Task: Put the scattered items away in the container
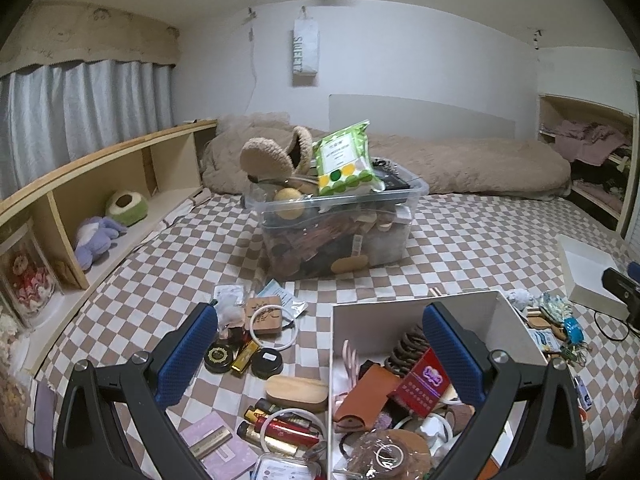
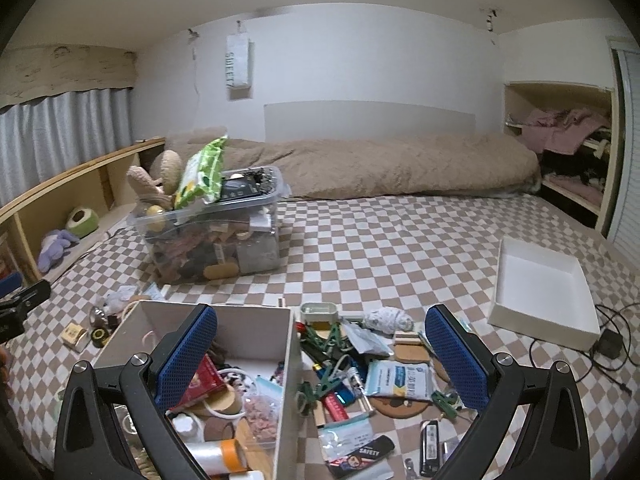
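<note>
The white container (image 1: 412, 312) sits near on the checkered bed (image 2: 400, 240), its long axis running near-to-far. Left gripper (image 1: 320, 354) and right gripper (image 2: 322, 354) both gape wide, empty, straddling its walls.

Clear glossy plastic bin (image 1: 336, 216), matt checked cloth sheet (image 2: 400, 248)

A bed with a checkered sheet (image 2: 400, 248) carries everything: white box (image 2: 224, 320) just ahead, clear plastic bin (image 1: 336, 232) farther ahead, empty white lid (image 2: 540, 292) right, what may be coasters (image 2: 412, 350) between.
</note>
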`<control>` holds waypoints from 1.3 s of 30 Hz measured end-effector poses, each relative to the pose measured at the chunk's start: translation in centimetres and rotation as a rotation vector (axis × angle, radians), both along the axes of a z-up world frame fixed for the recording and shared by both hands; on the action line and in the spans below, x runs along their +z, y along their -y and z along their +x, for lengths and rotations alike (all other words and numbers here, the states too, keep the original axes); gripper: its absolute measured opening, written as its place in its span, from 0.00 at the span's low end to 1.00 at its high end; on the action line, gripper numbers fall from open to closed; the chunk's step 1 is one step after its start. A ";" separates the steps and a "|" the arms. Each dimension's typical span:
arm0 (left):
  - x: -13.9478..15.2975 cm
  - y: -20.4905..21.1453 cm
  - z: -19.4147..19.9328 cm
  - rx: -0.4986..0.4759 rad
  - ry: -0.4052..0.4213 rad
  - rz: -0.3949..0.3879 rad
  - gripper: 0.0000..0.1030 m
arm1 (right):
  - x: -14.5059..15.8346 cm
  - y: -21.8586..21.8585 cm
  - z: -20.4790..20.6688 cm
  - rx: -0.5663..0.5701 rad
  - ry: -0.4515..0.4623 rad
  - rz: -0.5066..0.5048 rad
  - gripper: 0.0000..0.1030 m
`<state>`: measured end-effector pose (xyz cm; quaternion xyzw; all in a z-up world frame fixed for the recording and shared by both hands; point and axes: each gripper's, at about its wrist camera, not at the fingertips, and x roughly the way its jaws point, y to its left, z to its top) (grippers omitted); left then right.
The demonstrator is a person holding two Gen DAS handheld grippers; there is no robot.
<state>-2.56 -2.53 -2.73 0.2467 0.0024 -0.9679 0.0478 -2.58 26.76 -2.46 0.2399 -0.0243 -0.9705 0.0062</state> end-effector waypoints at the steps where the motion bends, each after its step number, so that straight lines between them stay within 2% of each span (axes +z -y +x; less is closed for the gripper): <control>1: -0.1 0.2 -0.1 0.007 0.003 0.003 1.00 | -0.1 -0.3 -0.1 -0.010 0.004 -0.001 1.00; 8: -0.6 2.5 -0.6 0.077 0.020 0.026 1.00 | -1.1 -2.3 -1.1 -0.068 0.043 -0.016 1.00; 16: -1.7 7.0 -1.3 0.218 0.059 0.057 1.00 | -3.1 -4.5 -2.6 -0.121 0.107 -0.033 1.00; 26: -4.5 11.3 -2.5 0.302 0.156 0.121 1.00 | -6.1 -5.7 -4.2 -0.142 0.181 -0.023 1.00; 39: -10.6 14.4 -5.2 0.423 0.361 0.103 1.00 | -9.3 -7.4 -5.4 -0.135 0.249 -0.071 1.00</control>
